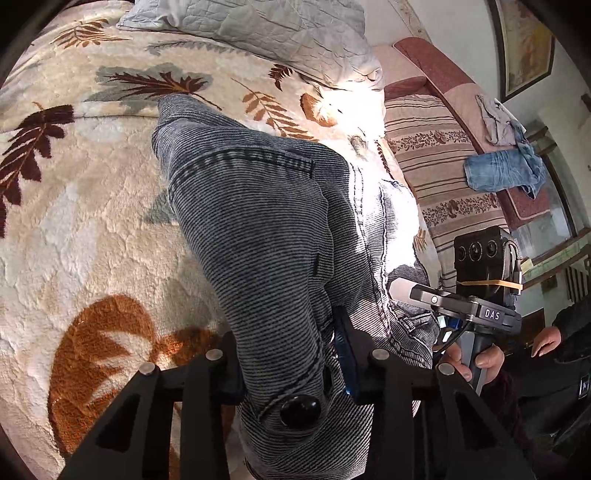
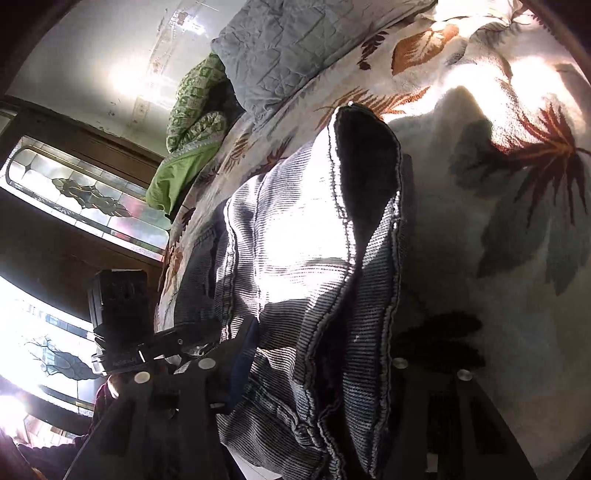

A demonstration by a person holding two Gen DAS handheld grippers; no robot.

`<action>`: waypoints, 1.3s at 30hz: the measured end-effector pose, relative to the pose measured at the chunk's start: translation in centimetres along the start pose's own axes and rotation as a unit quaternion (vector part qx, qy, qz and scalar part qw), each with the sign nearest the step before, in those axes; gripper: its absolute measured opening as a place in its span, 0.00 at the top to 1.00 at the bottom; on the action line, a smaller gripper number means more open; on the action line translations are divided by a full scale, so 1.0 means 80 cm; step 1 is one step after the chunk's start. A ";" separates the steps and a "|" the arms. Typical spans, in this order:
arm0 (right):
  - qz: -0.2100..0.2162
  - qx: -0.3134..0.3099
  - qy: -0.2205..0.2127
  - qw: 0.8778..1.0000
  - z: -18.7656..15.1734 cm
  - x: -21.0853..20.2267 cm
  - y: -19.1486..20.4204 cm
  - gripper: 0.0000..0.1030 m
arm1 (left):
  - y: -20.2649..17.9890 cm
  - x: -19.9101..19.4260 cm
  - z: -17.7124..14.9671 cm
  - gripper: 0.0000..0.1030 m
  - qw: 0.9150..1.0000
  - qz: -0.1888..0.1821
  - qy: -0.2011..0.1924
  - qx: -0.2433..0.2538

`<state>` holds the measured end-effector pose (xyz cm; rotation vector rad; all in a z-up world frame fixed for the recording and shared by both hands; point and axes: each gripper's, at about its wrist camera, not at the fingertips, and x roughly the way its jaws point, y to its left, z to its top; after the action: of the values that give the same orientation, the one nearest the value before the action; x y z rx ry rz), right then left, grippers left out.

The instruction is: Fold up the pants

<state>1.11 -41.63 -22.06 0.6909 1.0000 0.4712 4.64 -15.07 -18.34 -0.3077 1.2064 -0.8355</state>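
Grey-blue denim pants point(image 1: 258, 221) lie across a cream leaf-patterned blanket point(image 1: 74, 221) on a bed. My left gripper point(image 1: 291, 365) is shut on the pants at the waistband, by the dark button point(image 1: 299, 410). My right gripper point(image 2: 317, 373) is shut on another bunched edge of the pants point(image 2: 295, 240), whose open dark end point(image 2: 365, 162) points away. The right gripper also shows in the left wrist view point(image 1: 424, 295), to the right, touching the same fabric. The left gripper shows in the right wrist view point(image 2: 192, 339) at the left.
A grey quilted pillow point(image 1: 258, 29) lies at the head of the bed. A striped cushion point(image 1: 436, 162) and folded blue jeans point(image 1: 498, 170) lie to the right. A green blanket point(image 2: 188, 122) is bunched by the pillow. A wooden window frame point(image 2: 74, 199) stands beyond the bed.
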 end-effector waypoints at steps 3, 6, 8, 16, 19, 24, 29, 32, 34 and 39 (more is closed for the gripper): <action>-0.008 -0.011 -0.001 1.000 -0.003 -0.001 0.001 0.51 | -0.002 -0.001 -0.001 0.63 1.000 0.004 -0.004 0.002; -0.011 -0.021 -0.002 1.000 -0.004 0.000 0.005 0.51 | -0.005 -0.003 -0.003 0.63 1.000 0.009 -0.007 0.005; -0.011 -0.024 -0.001 1.000 -0.004 0.001 0.007 0.51 | -0.007 -0.005 -0.005 0.64 1.000 0.013 -0.009 0.007; -0.012 -0.054 0.003 0.998 -0.006 0.006 0.022 0.52 | -0.016 -0.024 -0.017 0.65 0.999 0.043 -0.021 0.018; -0.004 -0.065 0.002 0.998 -0.006 0.009 0.033 0.52 | -0.017 -0.035 -0.021 0.65 0.998 0.052 -0.028 0.019; 0.001 -0.084 0.004 0.996 -0.009 0.019 0.051 0.52 | -0.017 -0.056 -0.026 0.65 0.996 0.074 -0.041 0.026; 0.011 -0.098 0.005 0.995 -0.011 0.028 0.070 0.52 | -0.013 -0.076 -0.028 0.65 0.994 0.092 -0.054 0.027; 0.018 -0.104 0.004 0.994 -0.011 0.034 0.080 0.52 | -0.010 -0.090 -0.030 0.65 0.993 0.100 -0.064 0.027; 0.023 -0.106 0.003 0.994 -0.011 0.037 0.087 0.52 | -0.007 -0.097 -0.030 0.65 0.991 0.107 -0.070 0.027; 0.028 -0.113 0.004 0.993 -0.010 0.049 0.102 0.52 | -0.006 -0.111 -0.029 0.65 0.988 0.128 -0.080 0.032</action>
<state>1.86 -33.11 -18.87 0.5135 0.9201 0.6262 1.38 -8.63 -12.70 -0.1605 1.0403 -0.6127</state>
